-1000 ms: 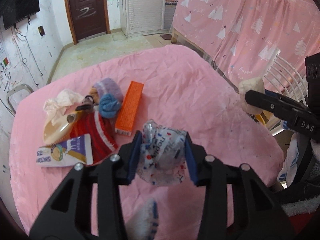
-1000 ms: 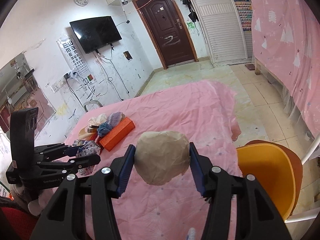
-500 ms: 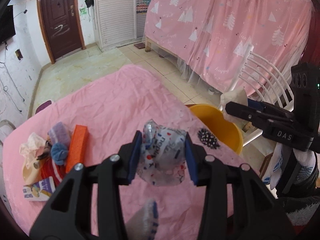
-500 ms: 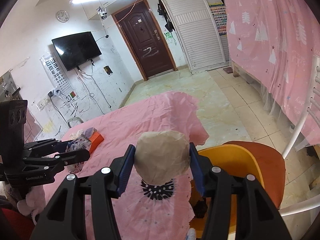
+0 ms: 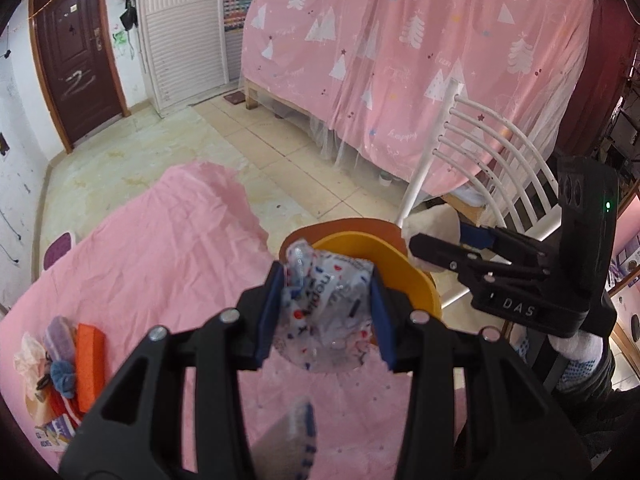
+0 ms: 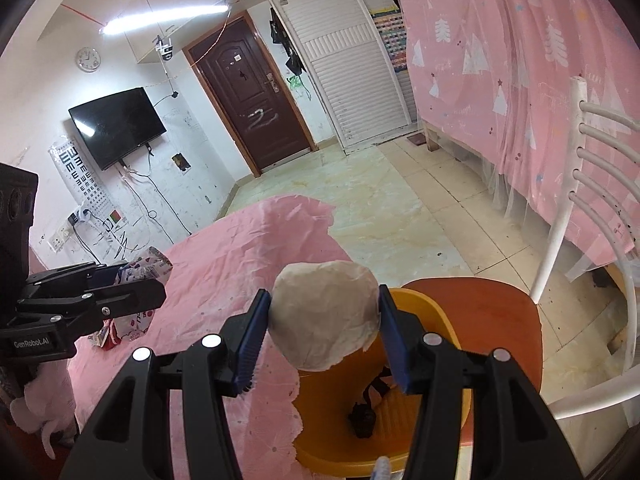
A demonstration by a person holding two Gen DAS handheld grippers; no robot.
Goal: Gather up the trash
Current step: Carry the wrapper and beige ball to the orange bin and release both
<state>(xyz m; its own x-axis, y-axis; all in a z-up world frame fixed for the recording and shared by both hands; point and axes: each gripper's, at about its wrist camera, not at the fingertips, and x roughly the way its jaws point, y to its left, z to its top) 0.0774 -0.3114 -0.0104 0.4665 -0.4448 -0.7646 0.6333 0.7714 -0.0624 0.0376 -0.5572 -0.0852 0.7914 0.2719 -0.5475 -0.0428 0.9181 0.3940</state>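
My left gripper (image 5: pixel 324 316) is shut on a crumpled printed plastic wrapper (image 5: pixel 320 320), held above the pink table's right edge, near the rim of a yellow bin (image 5: pixel 384 256). My right gripper (image 6: pixel 324 320) is shut on a crumpled beige paper ball (image 6: pixel 324 314), held over the yellow bin (image 6: pixel 440 320), which stands on an orange chair seat (image 6: pixel 500 312). A dark object (image 6: pixel 364 416) lies inside the bin. Each gripper shows in the other's view: the right gripper (image 5: pixel 436 252) with its paper ball, the left gripper (image 6: pixel 136 284) with its wrapper.
An orange box (image 5: pixel 90 360), a doll with blue and purple yarn (image 5: pixel 60 356) and other clutter lie at the left of the pink table (image 5: pixel 160 248). A white chair back (image 5: pixel 492 160) and a pink curtain (image 5: pixel 400 60) stand at the right.
Both grippers have swung right, away from the clutter on the table, to the yellow bin at the table's edge. Both still hold their trash.
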